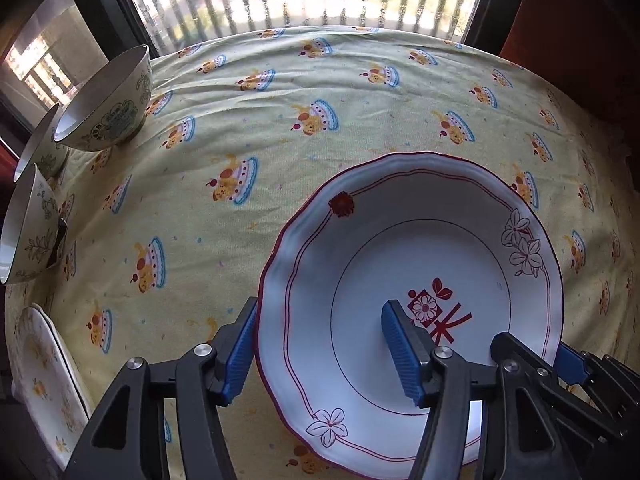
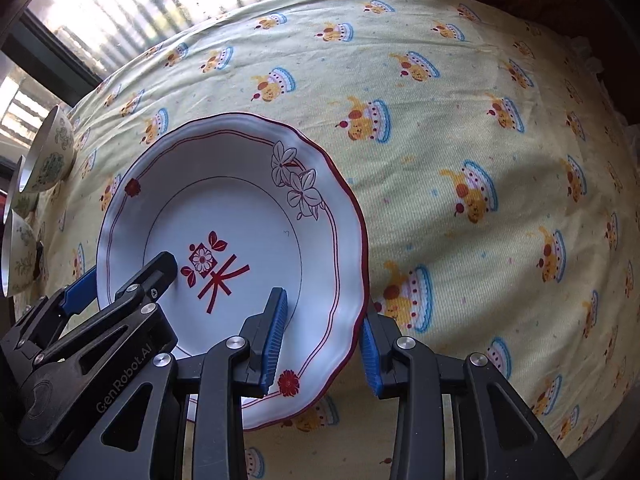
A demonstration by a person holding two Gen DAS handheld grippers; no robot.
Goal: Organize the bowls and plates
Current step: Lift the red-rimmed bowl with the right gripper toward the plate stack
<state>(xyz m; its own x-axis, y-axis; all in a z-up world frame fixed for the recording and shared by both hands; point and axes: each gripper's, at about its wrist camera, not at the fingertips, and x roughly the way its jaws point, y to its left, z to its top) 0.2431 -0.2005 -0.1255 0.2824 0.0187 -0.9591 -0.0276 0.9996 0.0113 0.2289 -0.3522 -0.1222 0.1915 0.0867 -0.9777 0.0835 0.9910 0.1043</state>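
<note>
Left gripper (image 1: 324,354), seen from its own wrist camera, straddles the left rim of one white plate (image 1: 412,312): one ribbed blue pad sits outside the scalloped edge, the other over the plate's well. Whether the pads press on the rim cannot be told. The plate is glossy, with a wavy red-lined border, outlined flowers and a red emblem in the middle, above a yellow tablecloth (image 1: 280,120) of woven fabric printed with cake motifs. At the far left three round cream bowls (image 1: 108,100) with green leaf patterns stand on the cloth, and one pale rectangular dish (image 1: 48,384) with yellow flowers lies below them.

From the right wrist camera, the right gripper (image 2: 322,340) brackets the same plate's right rim in the same way, black arms with blue ribbed pads either side of the edge; grip not certain. The other gripper shows at the plate's left side, and the three bowls sit by the left edge.
</note>
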